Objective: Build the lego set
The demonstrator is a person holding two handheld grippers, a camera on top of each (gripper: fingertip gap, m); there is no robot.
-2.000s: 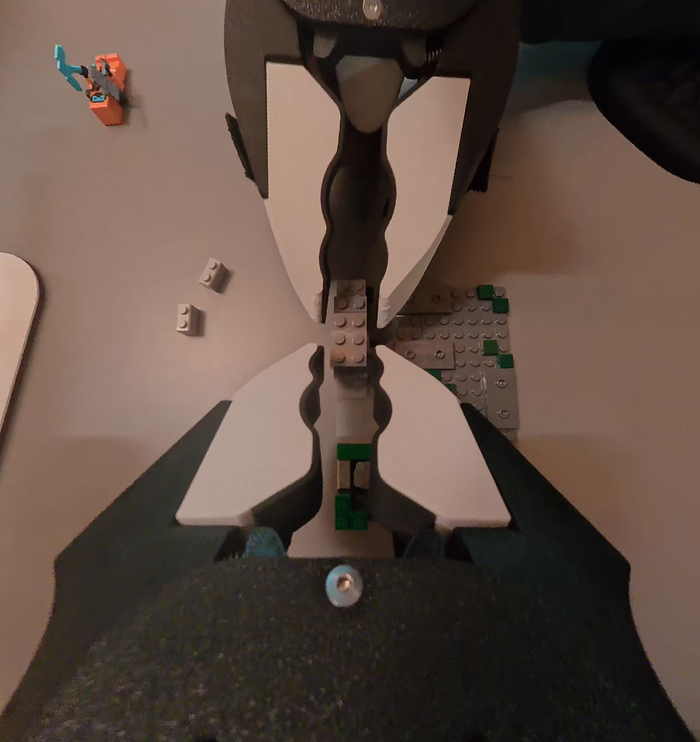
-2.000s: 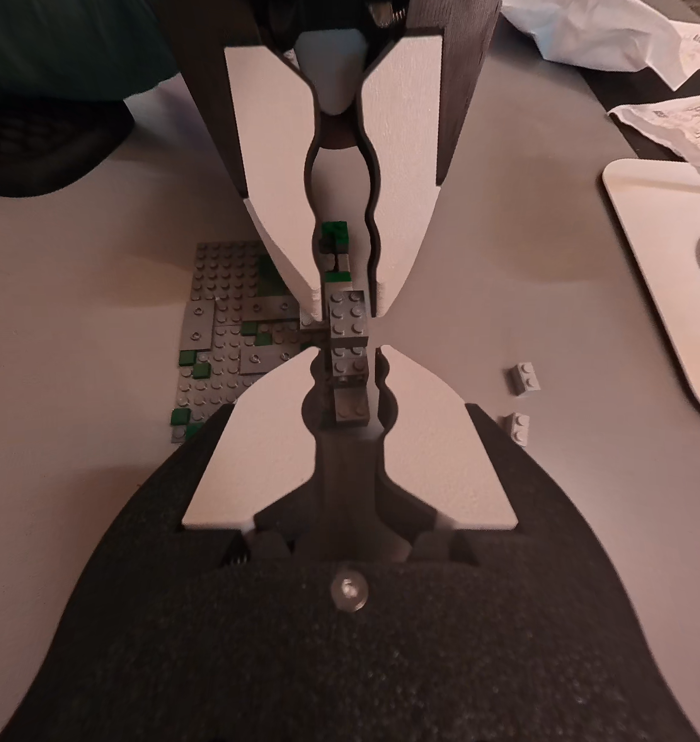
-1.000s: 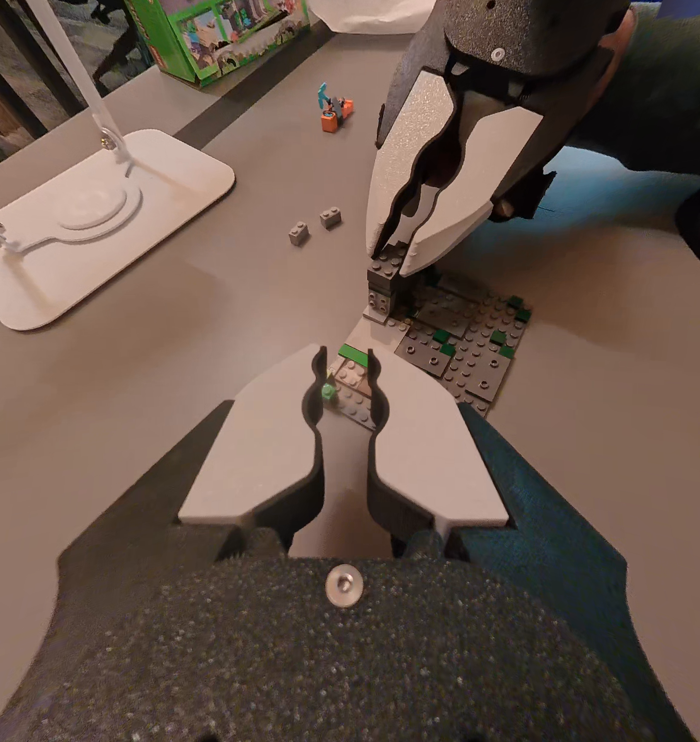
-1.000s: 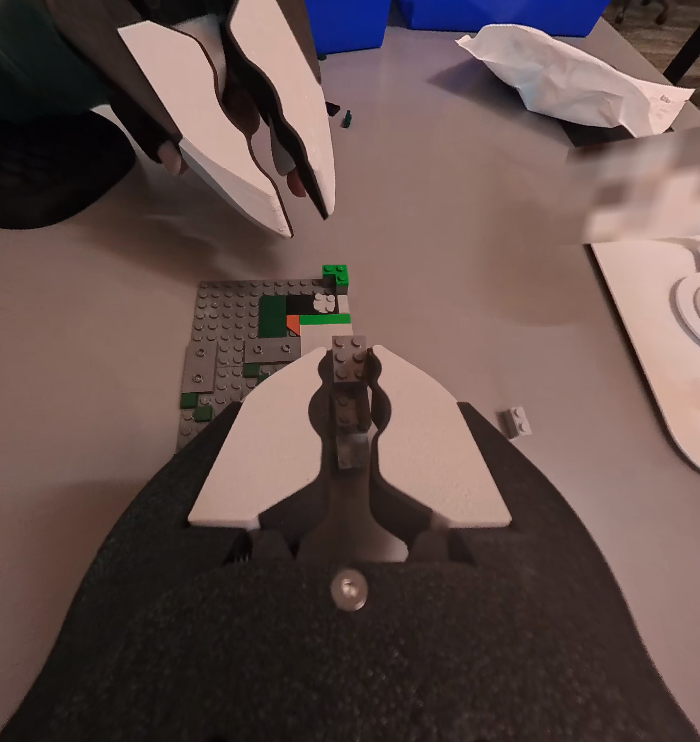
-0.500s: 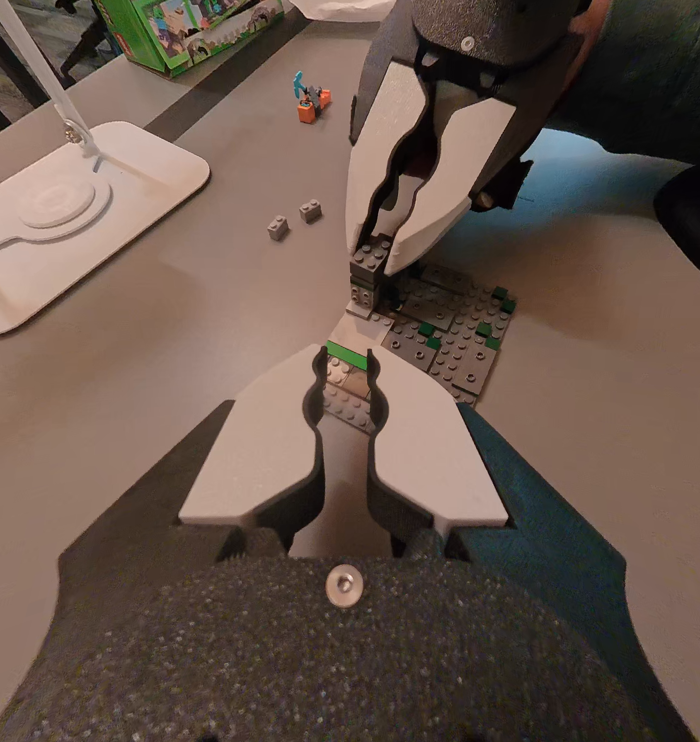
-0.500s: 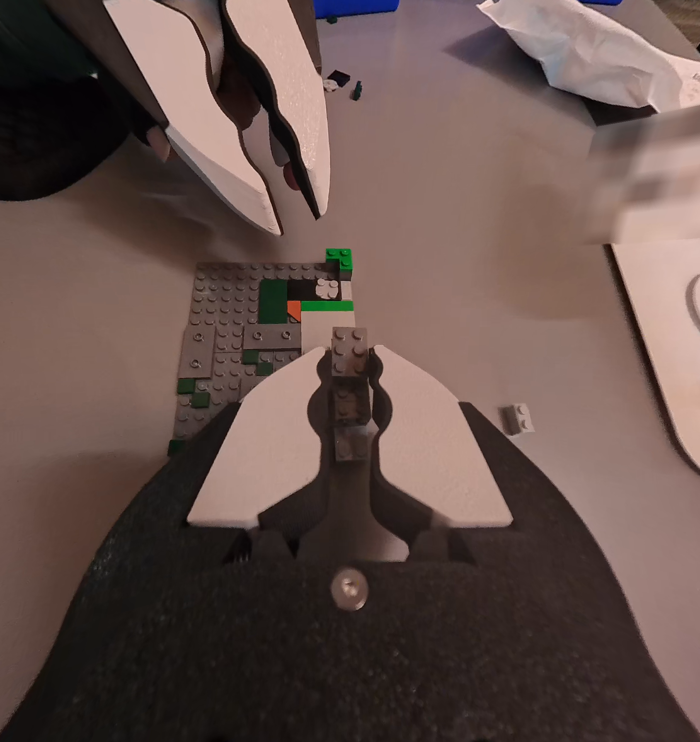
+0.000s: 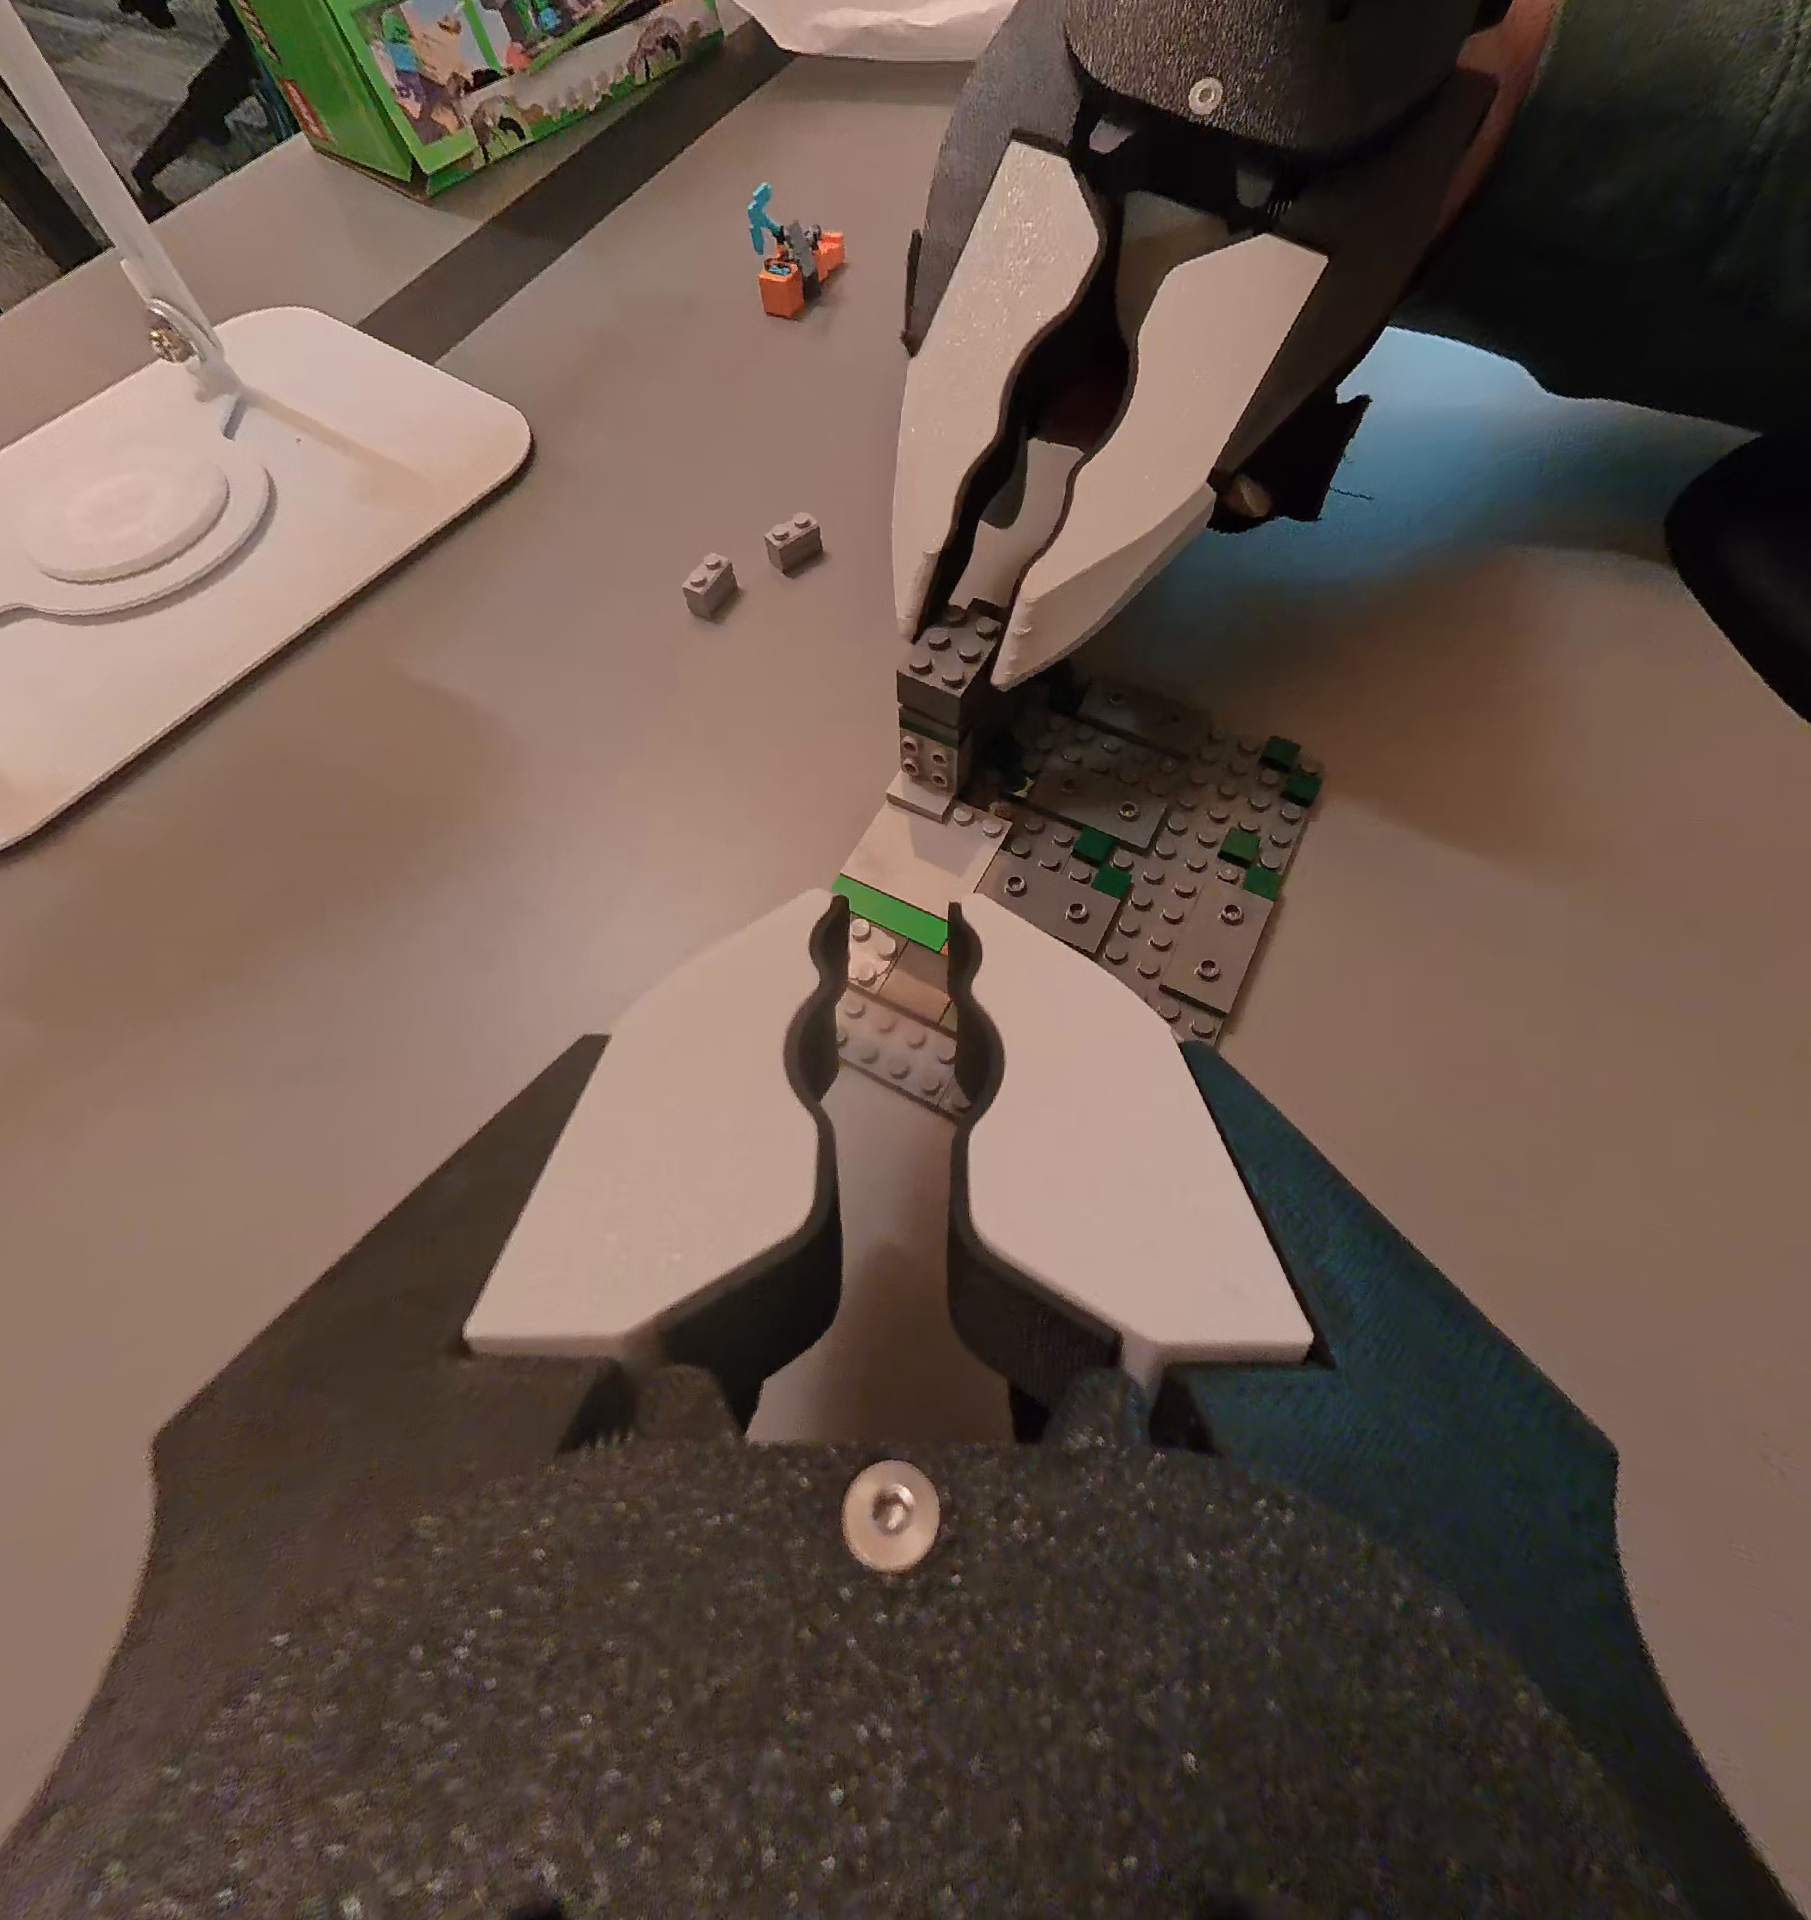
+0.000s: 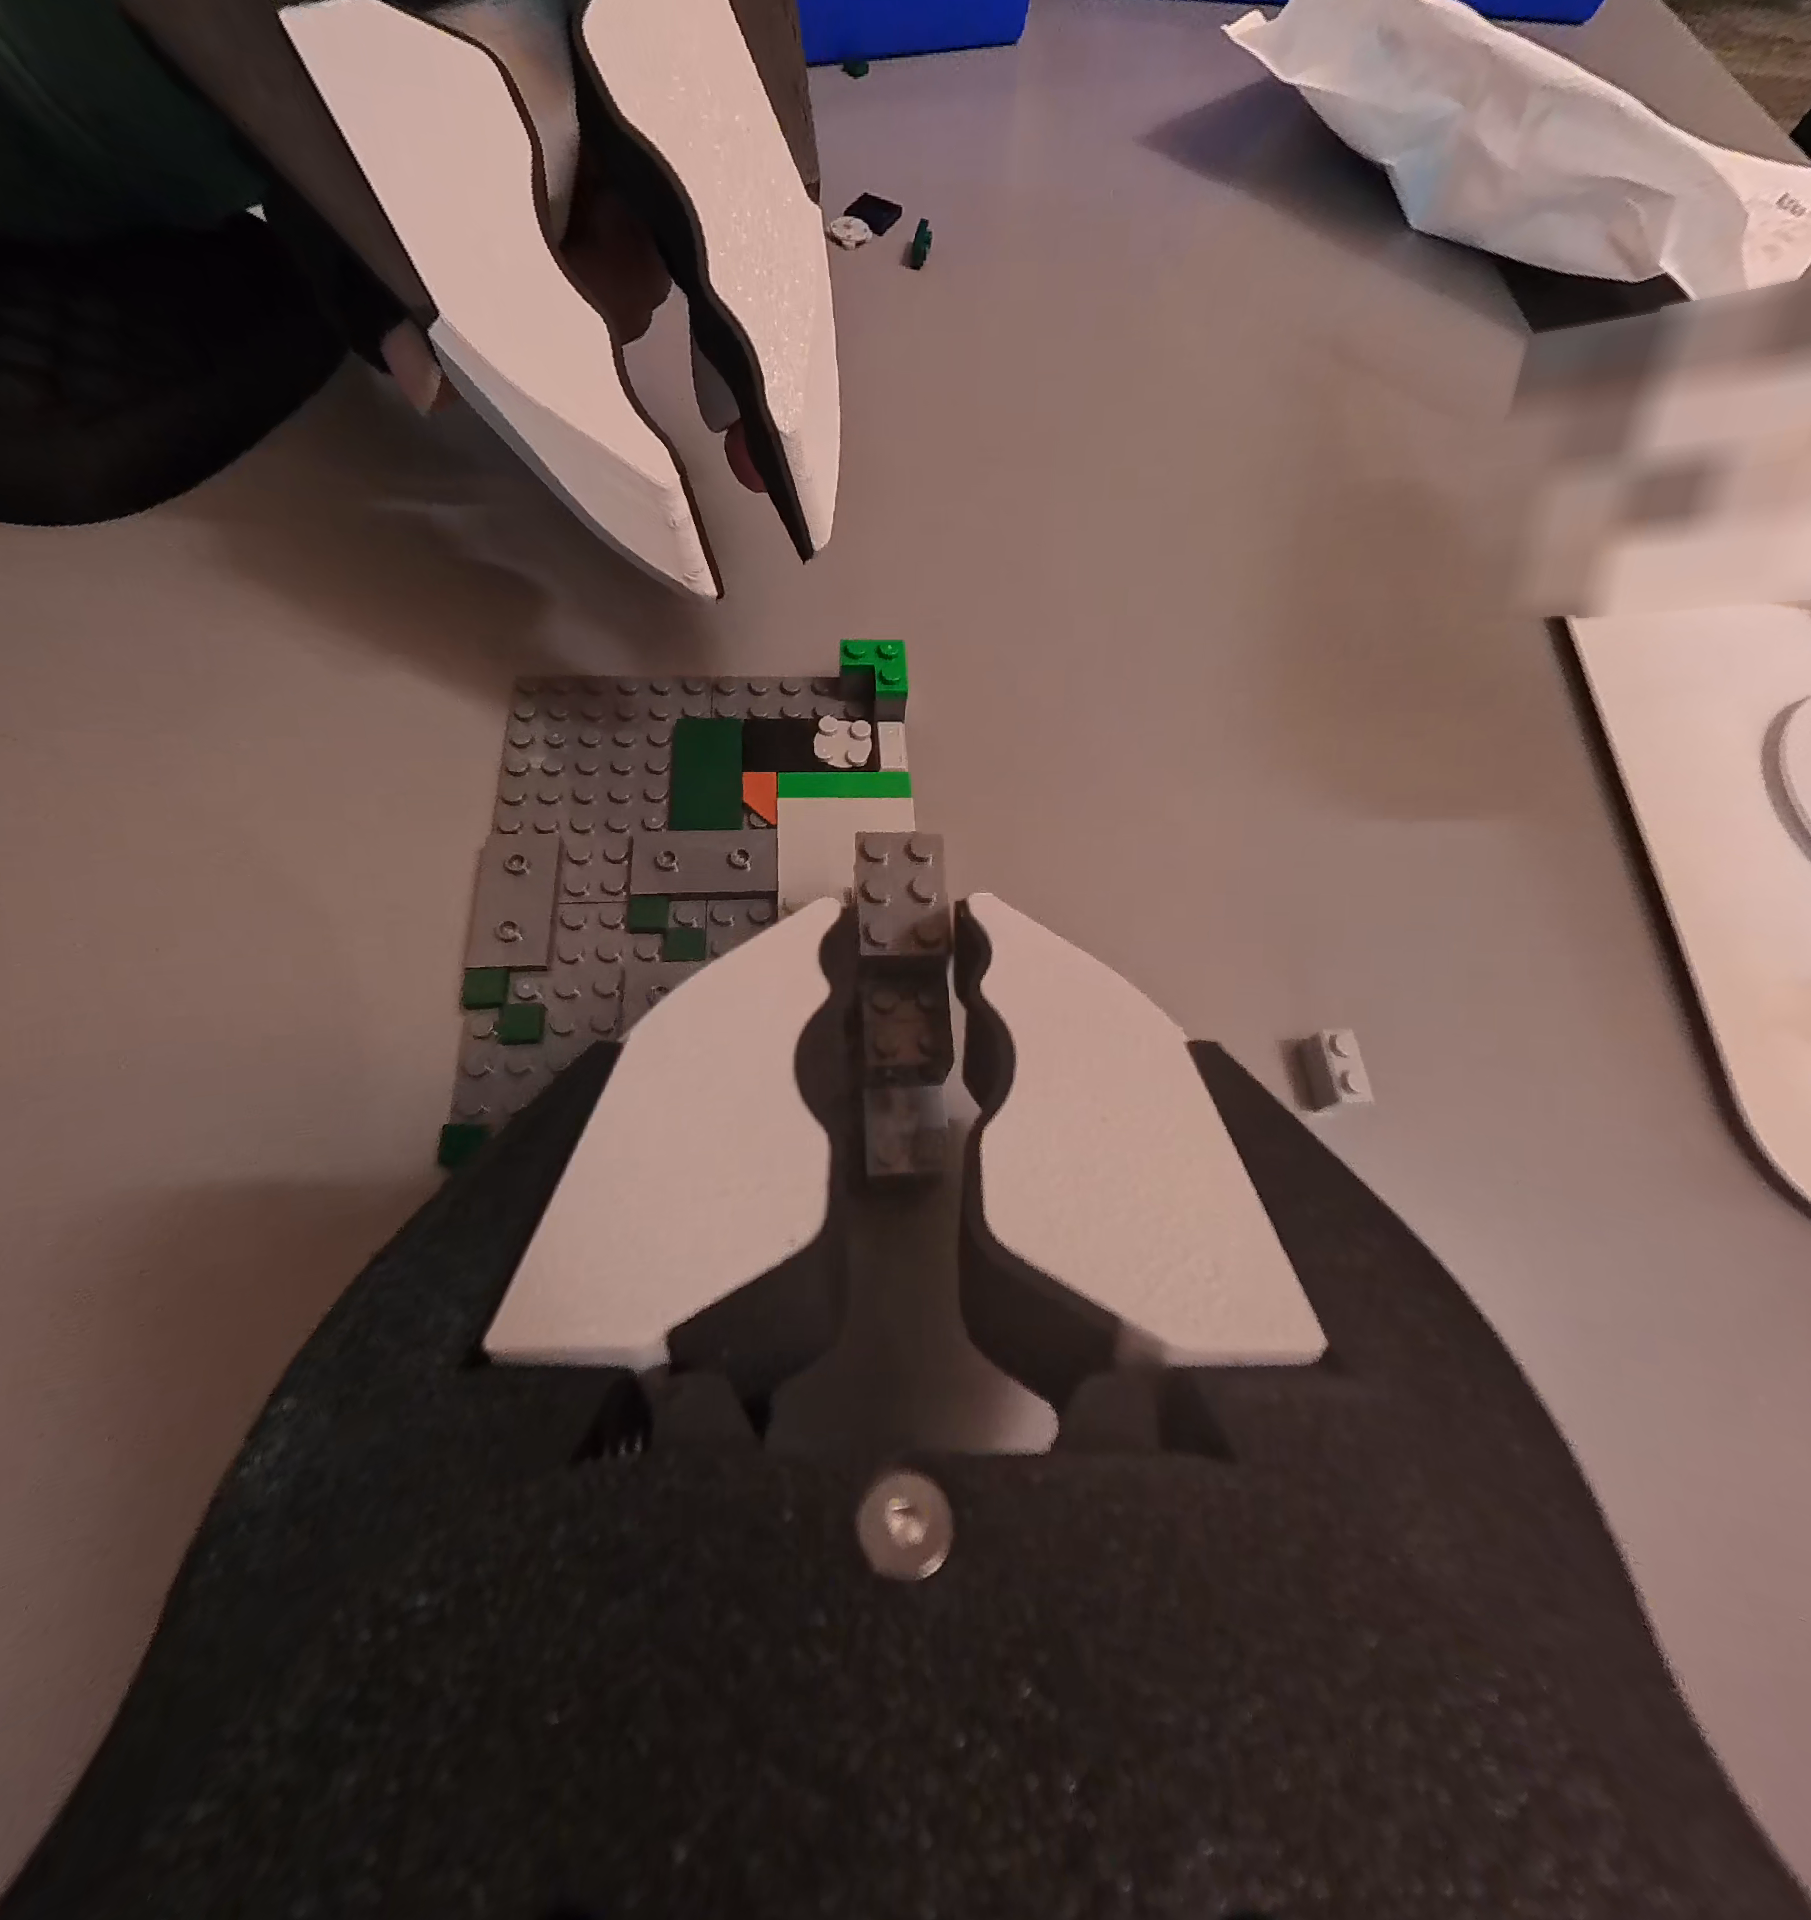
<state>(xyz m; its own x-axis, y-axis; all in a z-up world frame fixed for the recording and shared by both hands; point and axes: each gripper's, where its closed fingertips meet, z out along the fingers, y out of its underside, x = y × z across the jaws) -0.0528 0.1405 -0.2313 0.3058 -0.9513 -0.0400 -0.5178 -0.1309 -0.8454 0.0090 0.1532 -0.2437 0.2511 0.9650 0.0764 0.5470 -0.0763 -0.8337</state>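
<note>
Item: my right gripper, jaws clamped on grey brick stack at baseplate corner. My left gripper: jaws narrow, empty, above plate.

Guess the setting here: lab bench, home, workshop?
Likely an office or hobby desk, not a workshop: a plain grey tabletop, a white stand base, the green set box, crumpled white paper, and a dark chair alongside.

Table bare left of baseplate — two loose bricks beyond.
</note>
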